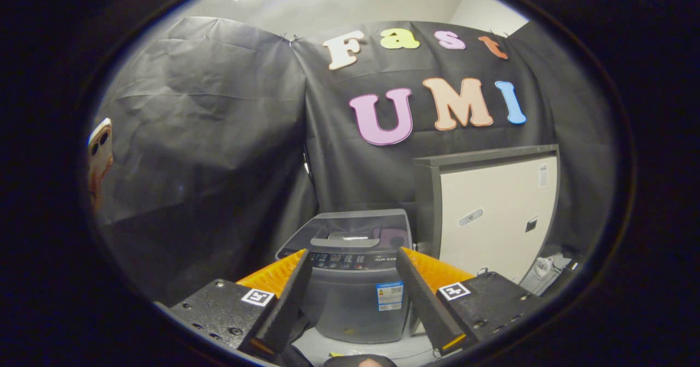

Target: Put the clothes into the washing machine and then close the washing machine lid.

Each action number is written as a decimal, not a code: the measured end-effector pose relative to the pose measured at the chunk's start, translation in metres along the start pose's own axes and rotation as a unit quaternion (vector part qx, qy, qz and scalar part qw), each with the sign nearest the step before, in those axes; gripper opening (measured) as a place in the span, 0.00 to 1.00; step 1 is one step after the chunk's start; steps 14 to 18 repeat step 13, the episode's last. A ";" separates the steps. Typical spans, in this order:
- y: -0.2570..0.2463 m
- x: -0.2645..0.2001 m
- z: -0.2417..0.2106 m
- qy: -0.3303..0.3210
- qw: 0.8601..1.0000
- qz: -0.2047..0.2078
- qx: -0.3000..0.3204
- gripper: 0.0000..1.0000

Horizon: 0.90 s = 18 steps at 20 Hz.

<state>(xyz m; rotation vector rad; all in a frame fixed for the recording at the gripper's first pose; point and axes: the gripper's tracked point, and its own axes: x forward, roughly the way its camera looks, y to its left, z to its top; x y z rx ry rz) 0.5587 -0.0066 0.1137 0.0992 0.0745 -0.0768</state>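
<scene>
My gripper's [353,257] spread fingers hide both lower corners of the washing machine [353,279]; its label [389,295] is too small to tell; the phone [100,153] is cut off.

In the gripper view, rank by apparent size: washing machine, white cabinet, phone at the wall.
1. White cabinet
2. Washing machine, looks nearly as big, but partly hidden by the open gripper
3. Phone

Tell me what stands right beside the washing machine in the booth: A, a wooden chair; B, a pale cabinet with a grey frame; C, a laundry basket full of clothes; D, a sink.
B: the pale cabinet stands right next to the washing machine, beyond the open tool.
</scene>
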 end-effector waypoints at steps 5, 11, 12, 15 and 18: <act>0.000 -0.003 -0.002 -0.003 1.000 0.000 0.006 0.94; -0.007 -0.007 -0.003 -0.013 1.000 -0.018 0.004 0.94; -0.008 -0.008 -0.003 -0.015 1.000 -0.020 0.002 0.94; -0.010 -0.008 -0.004 -0.014 1.000 -0.023 0.000 0.94; -0.010 -0.008 -0.004 -0.014 1.000 -0.023 0.000 0.94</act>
